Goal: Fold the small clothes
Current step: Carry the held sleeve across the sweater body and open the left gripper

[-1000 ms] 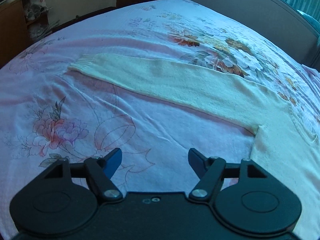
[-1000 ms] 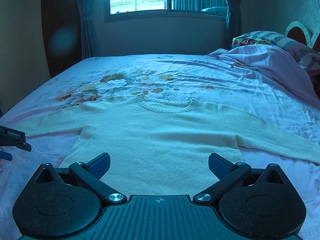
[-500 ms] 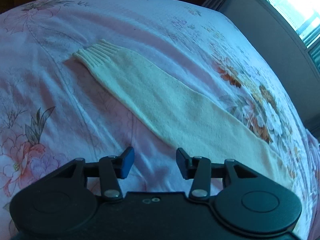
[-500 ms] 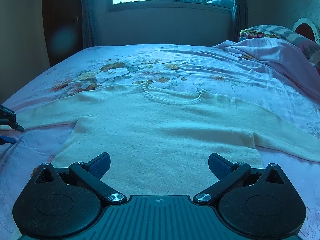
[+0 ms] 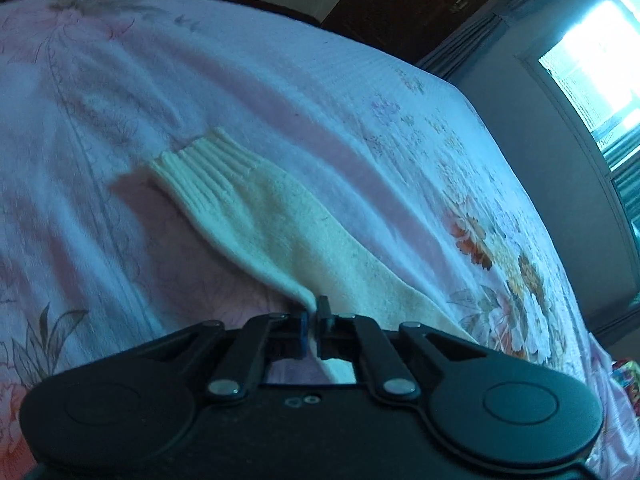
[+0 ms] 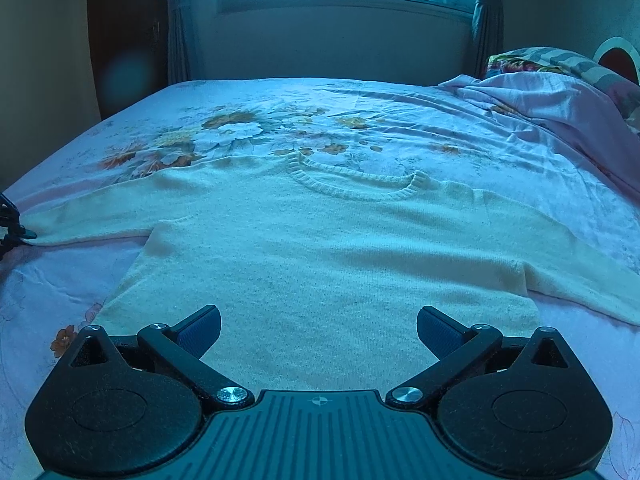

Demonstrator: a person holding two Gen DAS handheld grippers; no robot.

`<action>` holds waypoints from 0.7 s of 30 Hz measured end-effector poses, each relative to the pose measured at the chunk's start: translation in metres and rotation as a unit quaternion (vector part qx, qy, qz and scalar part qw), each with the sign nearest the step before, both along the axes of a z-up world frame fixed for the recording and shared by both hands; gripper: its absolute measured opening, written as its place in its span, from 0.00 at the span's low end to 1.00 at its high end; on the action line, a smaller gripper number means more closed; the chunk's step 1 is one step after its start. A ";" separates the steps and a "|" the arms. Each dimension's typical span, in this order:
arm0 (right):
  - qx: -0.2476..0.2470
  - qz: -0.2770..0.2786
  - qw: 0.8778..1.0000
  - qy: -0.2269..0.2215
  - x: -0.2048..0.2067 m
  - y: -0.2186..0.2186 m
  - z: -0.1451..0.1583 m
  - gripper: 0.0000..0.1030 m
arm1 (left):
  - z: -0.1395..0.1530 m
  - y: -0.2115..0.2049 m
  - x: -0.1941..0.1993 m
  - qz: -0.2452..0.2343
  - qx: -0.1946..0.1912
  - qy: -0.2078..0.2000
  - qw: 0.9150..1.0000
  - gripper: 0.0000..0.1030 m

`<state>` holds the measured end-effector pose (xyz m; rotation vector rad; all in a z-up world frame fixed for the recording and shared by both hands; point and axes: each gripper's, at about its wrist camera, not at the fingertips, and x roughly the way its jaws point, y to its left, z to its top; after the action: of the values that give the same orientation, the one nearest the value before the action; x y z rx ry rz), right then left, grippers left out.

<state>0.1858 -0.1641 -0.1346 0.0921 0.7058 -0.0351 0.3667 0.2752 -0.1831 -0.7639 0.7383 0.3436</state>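
Here the left claw (image 5: 311, 316) pinches the edge of the cream sweater's (image 6: 320, 248) sleeve (image 5: 256, 216) on the bed (image 5: 280, 80); the right claw (image 6: 319, 330) gapes wide over the sweater's hem, gripping nothing.

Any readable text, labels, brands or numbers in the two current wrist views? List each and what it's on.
None readable in either view.
Crosshair mark: a symbol moulded on the right tongs' ribbed body, no letters.
Left tongs' body: two small round marks near its front edge, no text.
Sweater: no tag or print visible.
Floral bedsheet: flower pattern only, no words.
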 end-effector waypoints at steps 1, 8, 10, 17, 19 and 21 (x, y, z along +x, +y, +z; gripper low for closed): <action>0.000 -0.001 1.000 0.000 0.000 -0.001 0.001 1.00 | 0.010 -0.009 0.001 -0.012 0.030 -0.007 0.999 0.01; 0.015 -0.022 1.000 -0.001 -0.007 -0.021 0.002 1.00 | 0.100 -0.152 -0.006 -0.244 0.213 -0.127 0.937 0.01; 0.021 -0.036 0.999 0.002 -0.011 -0.032 0.002 1.00 | 0.109 -0.212 -0.013 -0.341 0.222 -0.147 0.901 0.01; 0.028 -0.089 0.995 0.017 -0.030 -0.085 -0.005 1.00 | 0.044 -0.373 -0.062 -0.586 0.238 -0.088 0.770 0.05; 0.046 -0.091 0.994 0.023 -0.034 -0.098 -0.007 1.00 | 0.032 -0.374 -0.073 -0.594 0.228 -0.066 0.769 0.11; 0.067 -0.090 0.993 0.021 -0.033 -0.107 -0.007 1.00 | 0.040 -0.354 -0.083 -0.578 0.194 -0.076 0.789 0.18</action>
<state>0.1523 -0.2708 -0.1416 0.2842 0.7399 -0.1627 0.2840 -0.0785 -0.1428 0.1442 0.8183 -0.6751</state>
